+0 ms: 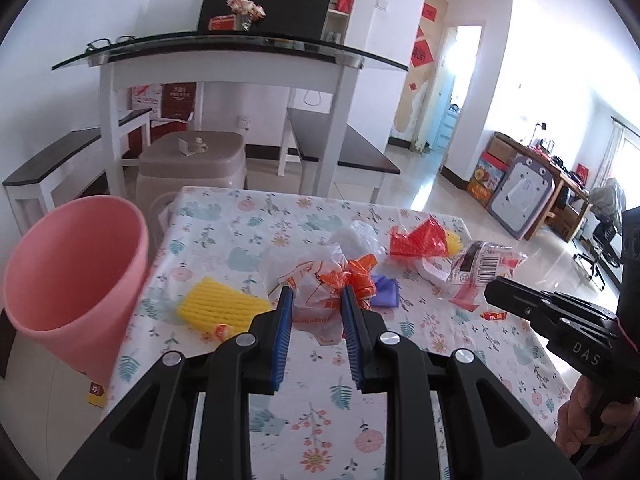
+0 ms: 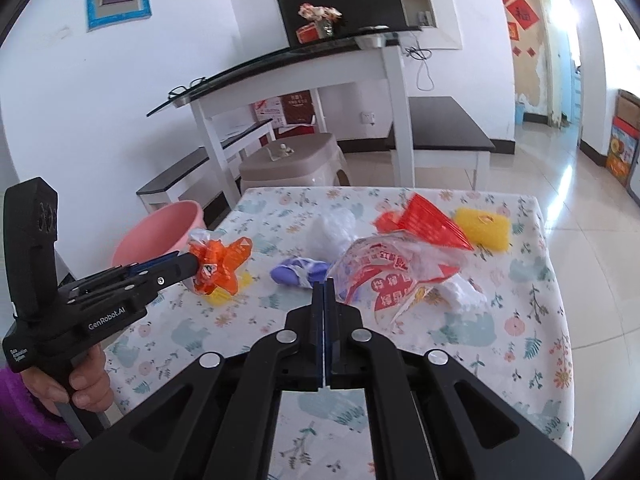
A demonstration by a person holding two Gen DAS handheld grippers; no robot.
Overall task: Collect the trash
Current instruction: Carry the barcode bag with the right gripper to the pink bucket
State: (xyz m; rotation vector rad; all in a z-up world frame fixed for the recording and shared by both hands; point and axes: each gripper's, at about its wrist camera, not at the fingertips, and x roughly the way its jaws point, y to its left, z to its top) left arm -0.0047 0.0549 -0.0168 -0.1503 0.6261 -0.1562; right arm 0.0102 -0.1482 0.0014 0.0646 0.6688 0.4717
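Observation:
My left gripper (image 1: 316, 294) is shut on a crumpled white and orange plastic bag (image 1: 320, 276), held just above the floral tablecloth; the bag shows in the right wrist view (image 2: 218, 266) at its fingertips. My right gripper (image 2: 324, 282) is shut and empty, its tips beside a clear red-printed plastic bag (image 2: 384, 276). A pink bin (image 1: 68, 276) stands off the table's left edge. Other trash lies on the table: a yellow foam net (image 1: 220, 300), a purple wrapper (image 2: 296, 272), a red net bag (image 2: 424, 220), white plastic (image 2: 332, 232).
A second yellow foam piece (image 2: 486, 226) lies near the far right corner. A small red wrapper (image 1: 494, 315) lies near the right edge. Beyond the table (image 2: 532, 360) stand a beige stool (image 2: 292, 164), a white console table (image 1: 224, 60) and dark benches (image 2: 444, 128).

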